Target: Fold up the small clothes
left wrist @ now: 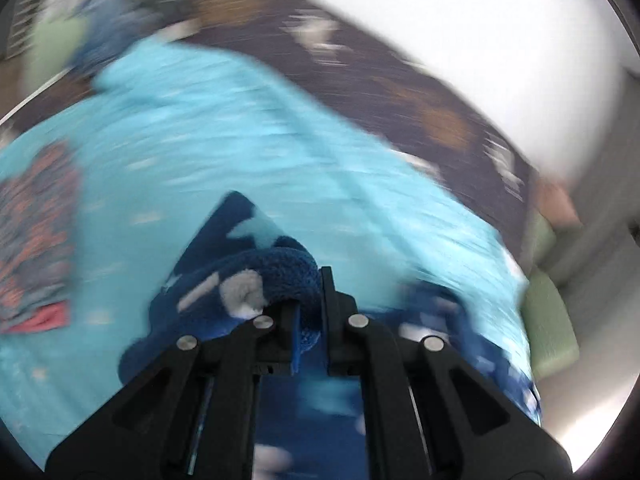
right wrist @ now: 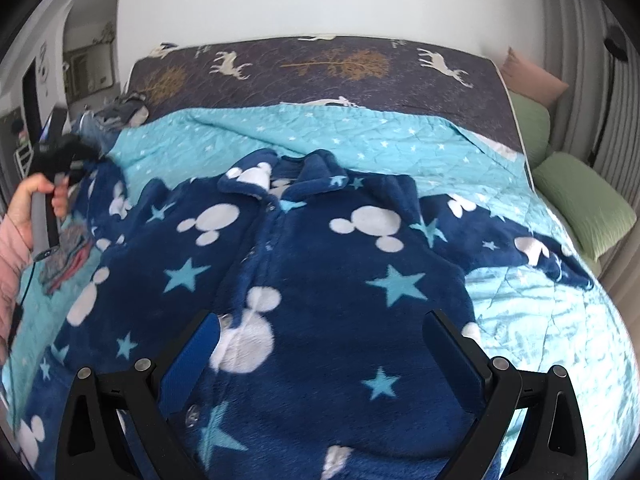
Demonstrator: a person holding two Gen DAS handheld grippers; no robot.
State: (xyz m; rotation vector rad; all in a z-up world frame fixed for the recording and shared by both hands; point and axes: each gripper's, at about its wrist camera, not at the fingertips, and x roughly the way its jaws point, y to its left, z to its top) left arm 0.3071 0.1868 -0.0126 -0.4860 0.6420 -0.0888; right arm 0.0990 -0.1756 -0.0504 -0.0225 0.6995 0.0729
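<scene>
A navy fleece pyjama top (right wrist: 320, 264) with white mouse heads and light blue stars lies spread face up on a turquoise star quilt (right wrist: 360, 136). My right gripper (right wrist: 320, 336) is open and empty, hovering over the top's lower front. My left gripper (left wrist: 310, 312) is shut on the end of the top's sleeve (left wrist: 256, 280) and holds it above the quilt; that view is motion blurred. In the right wrist view the left gripper (right wrist: 64, 156) shows at the far left, held by a hand, with the sleeve (right wrist: 108, 196) hanging from it.
A folded patterned garment (left wrist: 36, 236) lies on the quilt at the left. A pile of clothes (right wrist: 120, 114) sits at the bed's far left corner. A dark bedspread (right wrist: 320, 76) with deer covers the far side. Green pillows (right wrist: 584, 204) lie at the right.
</scene>
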